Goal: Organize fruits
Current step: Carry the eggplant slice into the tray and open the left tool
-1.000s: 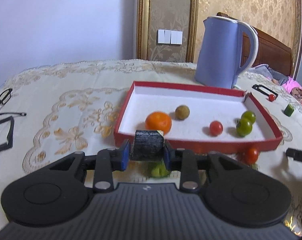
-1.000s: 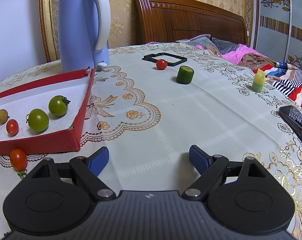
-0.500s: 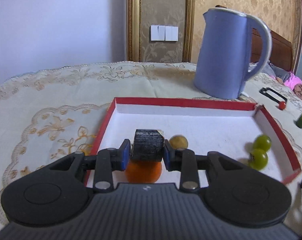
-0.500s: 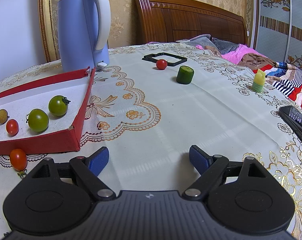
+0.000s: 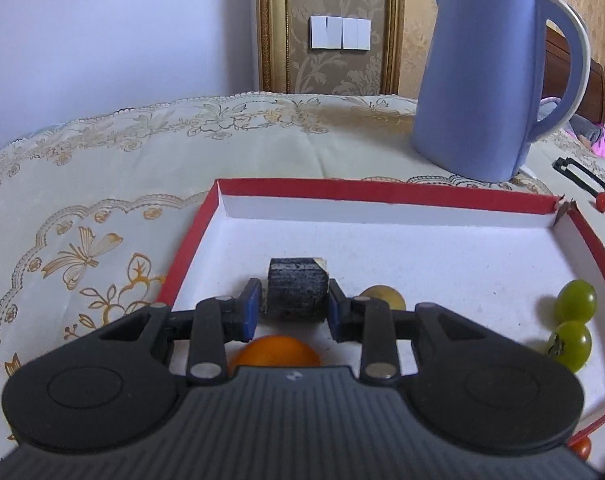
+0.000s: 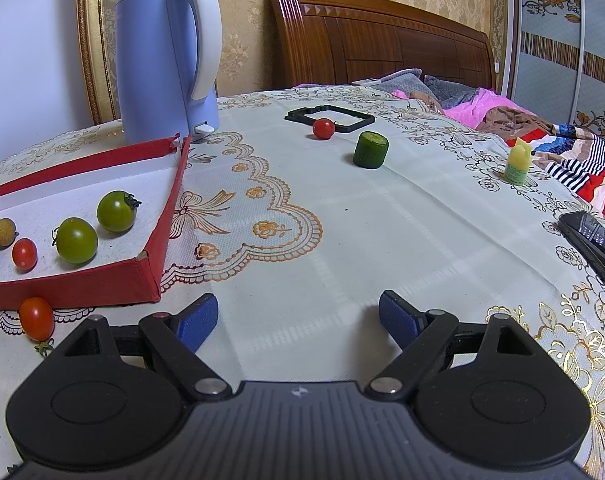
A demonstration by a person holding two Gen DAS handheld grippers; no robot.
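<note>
No brand, label or legible writing is visible on any item.

The left hand-held gripper (image 5: 293,310) is clamped on a dark ridged chunk (image 5: 297,290) with a pale cut face at its upper right corner. The chunk's ridges run level, from pad to pad; its long axis cannot be determined. It is held above the white floor of the red tray (image 5: 382,196), toward the tray's near left part.

The right hand-held gripper (image 6: 298,320) has its jaws wide apart, nothing between them, over bare cloth on the desk (image 6: 342,240).

Tray contents, near to far: an orange (image 5: 276,350) partly hidden below the left hand-held gripper, a red cherry tomato (image 6: 24,254), a small tan round fruit (image 5: 384,294), and two green tomatoes (image 6: 76,240) side by side near the right wall.

Outside the tray: a second red tomato (image 6: 36,318) lies just beside its near wall. Farther off stand a green cucumber piece (image 6: 370,150), upright with its cut face up, and a third red tomato (image 6: 323,128) touching a black frame (image 6: 330,118). A blue kettle (image 5: 486,80) stands behind the tray.
</note>
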